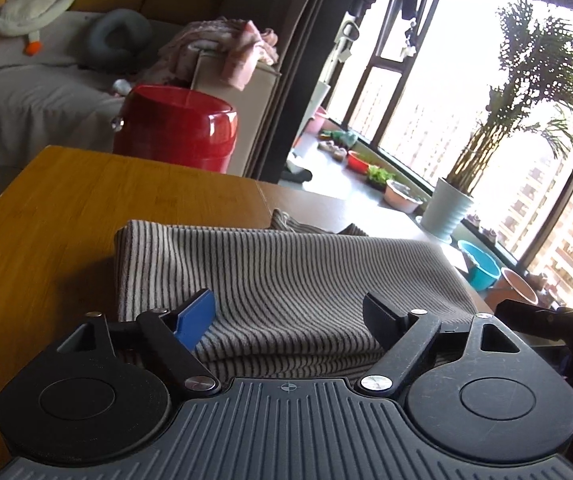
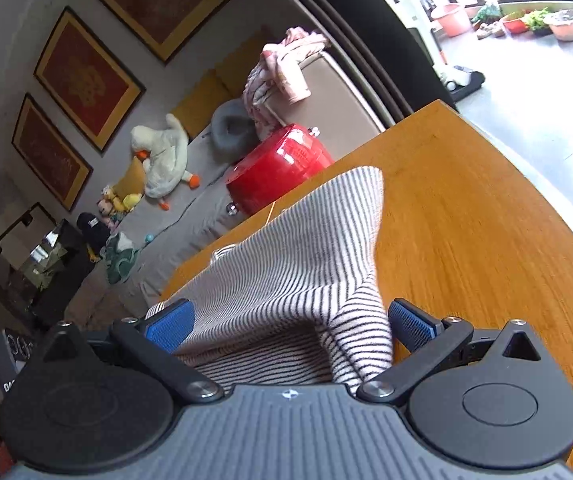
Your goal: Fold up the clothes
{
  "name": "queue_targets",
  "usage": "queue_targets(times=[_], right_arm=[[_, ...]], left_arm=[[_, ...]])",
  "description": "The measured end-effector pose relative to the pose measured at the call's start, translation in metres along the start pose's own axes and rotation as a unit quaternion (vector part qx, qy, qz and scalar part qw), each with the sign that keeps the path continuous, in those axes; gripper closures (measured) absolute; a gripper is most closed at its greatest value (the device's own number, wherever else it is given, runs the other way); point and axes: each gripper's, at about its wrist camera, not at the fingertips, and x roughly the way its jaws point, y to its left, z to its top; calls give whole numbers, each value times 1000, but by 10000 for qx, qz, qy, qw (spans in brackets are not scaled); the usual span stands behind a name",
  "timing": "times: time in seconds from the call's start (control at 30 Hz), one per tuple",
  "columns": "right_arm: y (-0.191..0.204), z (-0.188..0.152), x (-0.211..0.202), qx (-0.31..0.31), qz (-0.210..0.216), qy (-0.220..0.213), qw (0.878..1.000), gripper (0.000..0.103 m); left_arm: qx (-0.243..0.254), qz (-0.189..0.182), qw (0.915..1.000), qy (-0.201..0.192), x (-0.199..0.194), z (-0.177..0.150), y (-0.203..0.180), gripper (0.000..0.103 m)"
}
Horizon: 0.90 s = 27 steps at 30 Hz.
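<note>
Looking along my left gripper (image 1: 288, 312), I see its jaws spread wide with nothing between the pads; they sit low in the frame over the near edge of the striped garment (image 1: 286, 272). That garment lies across the middle of the wooden table (image 1: 86, 200), doubled over in at least two layers, with a rumpled bit poking up behind its far edge. My right gripper (image 2: 290, 320) is also spread wide, and cloth fills the gap between its blue pads; I cannot tell whether either pad actually touches the fabric. In the right wrist view a loose flap hangs down at lower centre while the rest runs up toward the table's far edge.

My worry is that flap. If I close the right jaws where they stand, I judge they could catch only the top layer or the hanging corner, and lifting would drag the stack askew. The cloth also reaches close to the table's far edge in that view, so a push forward might slide it off toward the red stool (image 2: 282, 168).
</note>
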Motion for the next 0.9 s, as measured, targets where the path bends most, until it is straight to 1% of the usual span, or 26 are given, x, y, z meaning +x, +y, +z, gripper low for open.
queue_targets(times=[0.07, 0.1, 0.2, 0.27, 0.3, 0.33, 0.4, 0.43, 0.5, 0.53, 0.57, 0.6, 0.67, 0.7, 0.77, 0.8, 0.87, 0.9], right_arm=[[5, 1, 2, -155, -36, 115, 9998, 0], [8, 0, 4, -274, -110, 171, 9994, 0], [23, -2, 8, -726, -421, 362, 9958, 0], [37, -5, 13, -1137, -707, 542, 9895, 0], [44, -7, 16, -1358, -857, 642, 9849, 0], [52, -10, 20, -1661, -1001, 802, 9777, 0], [68, -16, 30, -2413, -1270, 1231, 9542, 0], [73, -18, 32, -2622, -1369, 1372, 9453, 0], [78, -20, 32, -2743, -1503, 1521, 9376, 0], [79, -18, 29, -2677, -1536, 1533, 9388, 0], [78, -12, 22, -2511, -1552, 1409, 9450, 0], [80, -5, 14, -2422, -1571, 1133, 9507, 0], [87, 10, -3, -2348, -1580, 429, 9581, 0], [90, 16, -8, -2320, -1572, 172, 9598, 0], [95, 26, -12, -2286, -1535, -163, 9612, 1], [96, 29, -10, -2249, -1495, -223, 9626, 5], [93, 31, 4, -2109, -1396, -79, 9675, 26], [88, 30, 12, -1993, -1370, 83, 9703, 31]], left_arm=[[58, -27, 10000, 2, 1, -1, -2, 9], [87, -41, 10000, 2, 1, -2, -3, 8], [89, -61, 9999, -13, 1, -2, -2, 7], [61, -68, 10000, -28, 0, -3, -1, 6], [65, -59, 10000, -26, 0, -3, -2, 6], [68, -62, 10000, -25, 0, -3, -1, 5], [64, -79, 9999, -22, 1, -3, -1, 4], [57, -92, 9999, -22, 1, -3, 0, 3], [41, -118, 9999, -20, 0, -3, -1, 2], [41, -122, 9999, -21, 0, -3, -1, 1], [40, -127, 9999, -23, 0, -3, -1, 1], [40, -131, 9999, -24, -1, -3, -1, 0], [45, -138, 9999, -20, 0, -3, -1, 0], [47, -138, 9999, -17, 1, -3, -1, 0], [42, -140, 9999, -15, 0, -3, -1, 0], [43, -139, 9999, -16, -1, -4, -2, 0], [45, -144, 9999, -13, -1, -4, -2, 0], [45, -150, 9999, -10, -1, -5, -2, 0]])
